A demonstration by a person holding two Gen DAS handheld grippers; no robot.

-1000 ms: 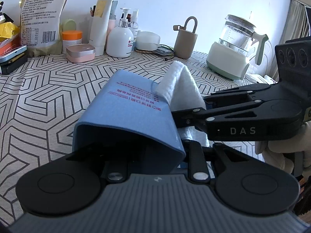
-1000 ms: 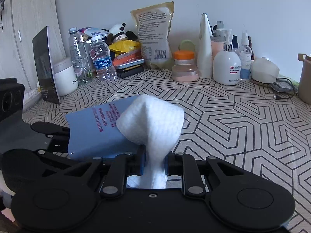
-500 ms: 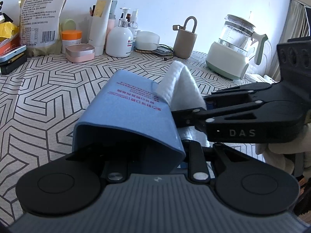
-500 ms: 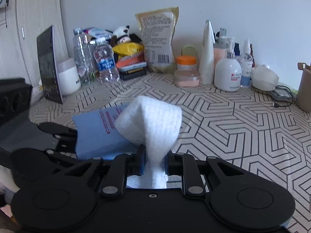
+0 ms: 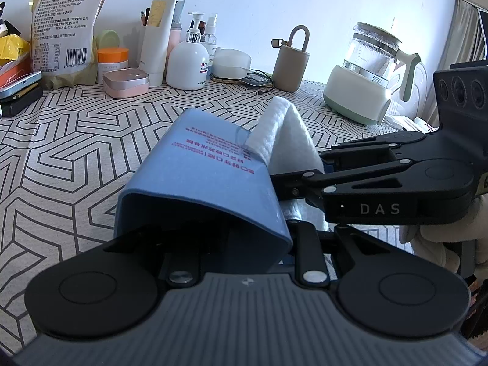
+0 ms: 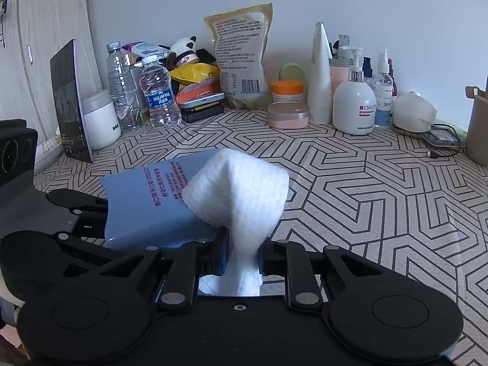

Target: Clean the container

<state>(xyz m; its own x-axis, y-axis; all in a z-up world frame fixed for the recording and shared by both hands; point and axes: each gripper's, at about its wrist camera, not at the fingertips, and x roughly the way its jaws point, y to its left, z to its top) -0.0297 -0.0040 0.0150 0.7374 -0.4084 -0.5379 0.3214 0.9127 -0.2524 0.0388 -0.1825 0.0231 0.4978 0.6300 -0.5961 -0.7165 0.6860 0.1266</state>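
One blue container [image 5: 201,183] is held tilted above the counter [image 5: 70,140], open mouth toward the left gripper [image 5: 231,244], whose fingers are closed on the container's rim wall, one inside and one outside. The right gripper [image 6: 242,259] holds one white cloth [image 6: 241,192] pinched between narrow fingers; the cloth touches the container's side near its base. The patterned counter lies bare in the middle and right foreground. Clutter lines the back wall: two water bottles [image 6: 157,97], one food pouch [image 6: 241,58], one pump bottle [image 6: 353,106], one orange-lidded jar [image 6: 287,90], one kettle [image 5: 366,79]. The counter's left edge shows beside a dark panel [image 6: 68,103].
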